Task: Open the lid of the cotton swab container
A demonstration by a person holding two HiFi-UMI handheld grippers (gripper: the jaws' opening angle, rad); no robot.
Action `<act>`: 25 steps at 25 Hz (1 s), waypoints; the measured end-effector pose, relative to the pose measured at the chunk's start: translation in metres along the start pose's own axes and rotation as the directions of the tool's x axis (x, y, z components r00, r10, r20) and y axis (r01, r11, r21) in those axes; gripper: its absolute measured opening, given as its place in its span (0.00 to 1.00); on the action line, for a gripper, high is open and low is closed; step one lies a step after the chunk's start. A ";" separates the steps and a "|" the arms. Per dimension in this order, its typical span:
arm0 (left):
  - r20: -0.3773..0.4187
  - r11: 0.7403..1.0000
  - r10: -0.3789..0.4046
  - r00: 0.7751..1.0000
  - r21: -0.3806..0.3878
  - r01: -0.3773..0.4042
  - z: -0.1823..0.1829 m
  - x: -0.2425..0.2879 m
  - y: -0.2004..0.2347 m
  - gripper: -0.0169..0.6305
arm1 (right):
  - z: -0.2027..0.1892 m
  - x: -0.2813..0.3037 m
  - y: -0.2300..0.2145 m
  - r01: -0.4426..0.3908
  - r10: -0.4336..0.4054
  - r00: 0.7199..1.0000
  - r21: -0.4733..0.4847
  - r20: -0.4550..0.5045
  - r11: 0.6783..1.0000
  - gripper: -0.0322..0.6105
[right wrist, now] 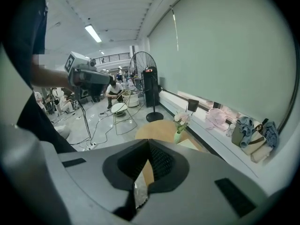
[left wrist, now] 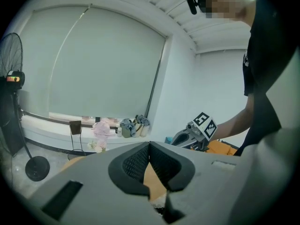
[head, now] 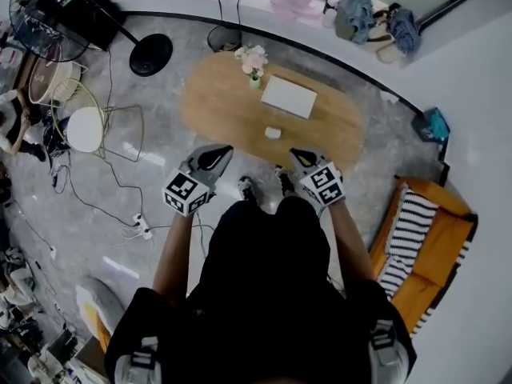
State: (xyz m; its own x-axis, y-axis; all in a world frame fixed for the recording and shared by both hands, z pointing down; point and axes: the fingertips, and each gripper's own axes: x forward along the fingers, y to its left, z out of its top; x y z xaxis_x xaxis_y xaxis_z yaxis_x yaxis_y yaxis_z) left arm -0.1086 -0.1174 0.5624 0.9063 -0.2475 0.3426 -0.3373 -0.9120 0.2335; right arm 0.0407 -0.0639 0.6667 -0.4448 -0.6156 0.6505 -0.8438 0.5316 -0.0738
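The left gripper (left wrist: pixel 149 159) and right gripper (right wrist: pixel 148 161) both have their jaws pressed together with nothing between them. Each carries a cube (head: pixel 186 192) of black-and-white square markers. Well ahead of both, the small white cotton swab container (head: pixel 273 133) sits on the oval wooden bench (head: pixel 216 106). It lies near a flat white rectangular thing (head: pixel 289 97) and a flower vase (head: pixel 254 78).

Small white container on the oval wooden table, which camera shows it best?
The head view: the small white container lies in plain sight on the oval wooden table. Neither gripper view shows it; each shows only part of the table.
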 end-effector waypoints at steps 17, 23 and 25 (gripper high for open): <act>-0.064 0.979 0.185 0.981 -0.079 -0.189 -0.016 0.065 0.006 0.03 | -0.085 0.101 -0.055 -0.279 0.273 0.950 -0.019 -0.150 0.960 0.04; -0.094 0.963 0.214 0.972 -0.144 -0.226 -0.037 0.081 0.009 0.03 | -0.126 0.147 -0.067 -0.311 0.297 0.928 -0.029 -0.223 0.950 0.04; -0.101 0.959 0.221 0.970 -0.160 -0.235 -0.047 0.082 0.013 0.03 | -0.138 0.166 -0.071 -0.315 0.300 0.923 -0.025 -0.240 0.949 0.05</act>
State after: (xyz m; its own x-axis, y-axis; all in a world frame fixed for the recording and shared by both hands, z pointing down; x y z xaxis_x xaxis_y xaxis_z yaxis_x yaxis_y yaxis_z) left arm -0.0501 -0.1339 0.6359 0.7788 -0.4089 0.4757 -0.5775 -0.7635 0.2891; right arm 0.0681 -0.1235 0.8839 -0.5918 -0.2697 0.7596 -0.6530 0.7129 -0.2556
